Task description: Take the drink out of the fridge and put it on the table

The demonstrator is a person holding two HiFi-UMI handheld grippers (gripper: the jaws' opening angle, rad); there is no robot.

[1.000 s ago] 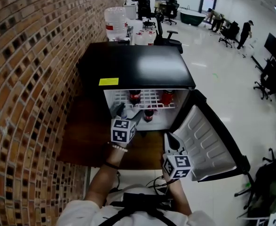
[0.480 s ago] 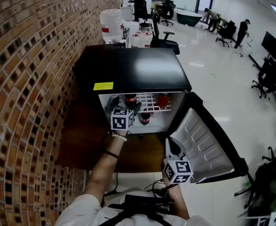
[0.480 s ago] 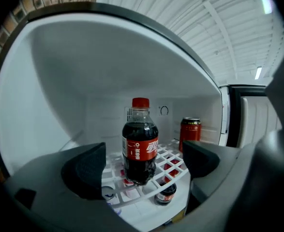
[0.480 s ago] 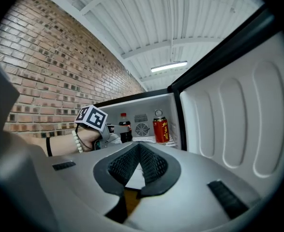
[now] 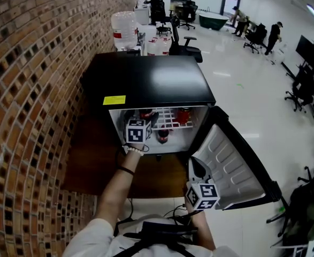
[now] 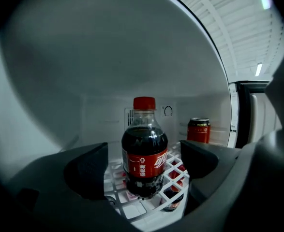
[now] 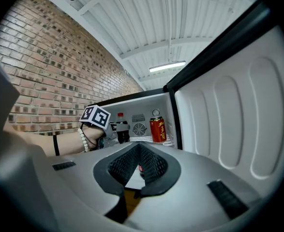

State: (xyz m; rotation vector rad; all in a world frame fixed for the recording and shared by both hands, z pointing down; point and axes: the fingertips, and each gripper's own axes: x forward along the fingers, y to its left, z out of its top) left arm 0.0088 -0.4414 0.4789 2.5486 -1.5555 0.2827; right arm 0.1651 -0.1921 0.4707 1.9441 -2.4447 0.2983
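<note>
A cola bottle (image 6: 144, 151) with a red cap and red label stands upright on the white wire shelf (image 6: 178, 170) inside the open mini fridge (image 5: 151, 79). My left gripper (image 6: 144, 167) reaches into the fridge. The bottle stands between its two jaws, the pads are clear of it on both sides, and the jaws are closing. In the head view the left gripper (image 5: 144, 121) is at the shelf's left part beside the bottle (image 5: 147, 113). My right gripper (image 5: 197, 168) hangs low in front of the open door (image 5: 231, 165), shut and empty.
A red can (image 6: 198, 130) stands on the same shelf to the right. Another cola bottle (image 5: 163, 134) is on the level below. The fridge sits on a brown wooden surface (image 5: 92, 149) against a brick wall (image 5: 33, 90). Office chairs and people are far behind.
My left gripper has moved forward from the fridge's front edge into the fridge, up to the bottle. The right gripper has barely shifted.
</note>
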